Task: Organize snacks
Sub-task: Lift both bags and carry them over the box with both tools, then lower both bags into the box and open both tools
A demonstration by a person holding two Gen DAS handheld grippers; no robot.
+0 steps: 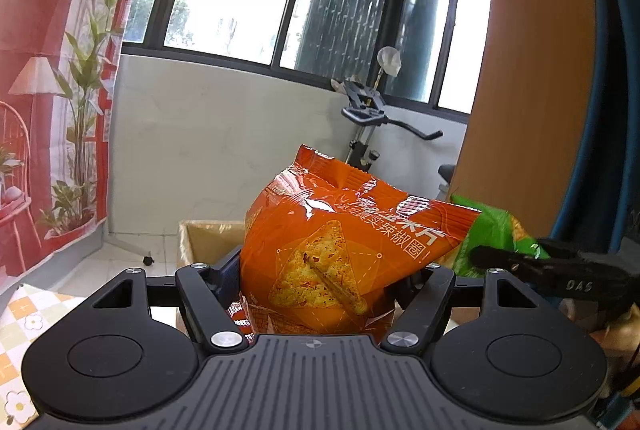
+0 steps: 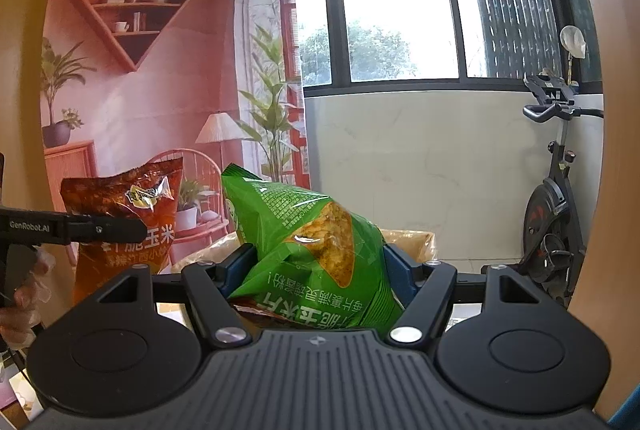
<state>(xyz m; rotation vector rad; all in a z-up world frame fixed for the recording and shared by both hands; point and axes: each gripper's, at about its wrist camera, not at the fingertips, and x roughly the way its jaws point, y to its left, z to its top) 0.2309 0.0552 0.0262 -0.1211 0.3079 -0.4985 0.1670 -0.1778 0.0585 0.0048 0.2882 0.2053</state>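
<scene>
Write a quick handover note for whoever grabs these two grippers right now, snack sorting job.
Left gripper: shut on the orange chip bag, held up in the air.
Right gripper: shut on the green chip bag, also held up, beside the orange one.
Cardboard box: open, low behind both bags.
Done: both bags gripped and lifted.
Left: neither bag is set down yet; probably place them in the box, though the frames do not confirm where they go.

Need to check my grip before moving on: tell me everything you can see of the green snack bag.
The green snack bag is glossy, crinkled foil printed with white text and a chip picture. It is sealed, puffed and tilted, its print upside down in the right wrist view. The right gripper clamps its lower half between blue pads, lifted above a cardboard box. The left view shows it beside the orange bag.
</scene>
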